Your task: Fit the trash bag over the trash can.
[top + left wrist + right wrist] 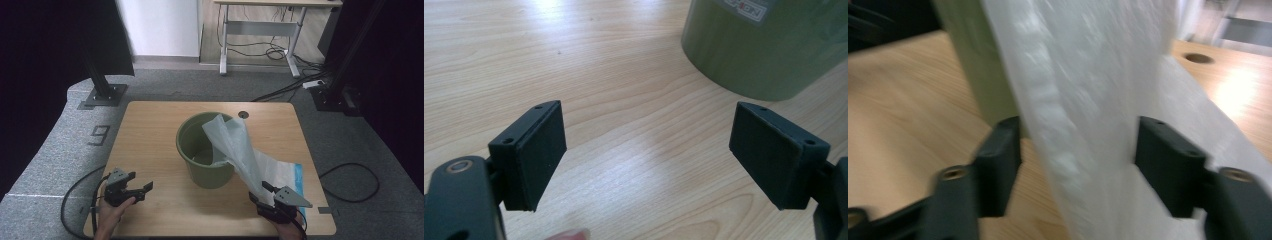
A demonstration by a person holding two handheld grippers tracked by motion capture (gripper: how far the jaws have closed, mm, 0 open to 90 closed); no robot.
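Note:
A green bin (207, 172) stands in the middle of the wooden table (150, 130). A translucent white plastic bag (240, 150) hangs partly inside it and drapes over its right rim down onto the table, where a blue strip edges it. My right gripper (259, 191) sits at the bag's lower end near the front right. In the right gripper view, the bag (1083, 100) runs between the jaws of my right gripper (1078, 160), and a gap shows on the left side. My left gripper (141, 181) rests open at the front left, with bare table between the jaws of the left gripper (646, 150). The bin (764, 45) lies ahead of it.
A round cable hole (243, 114) sits in the table behind the bin. Black stand posts rise at the far left (102, 85) and far right (335, 90). A desk (260, 25) with loose cables stands farther back, and a cable loops on the floor at right (350, 182).

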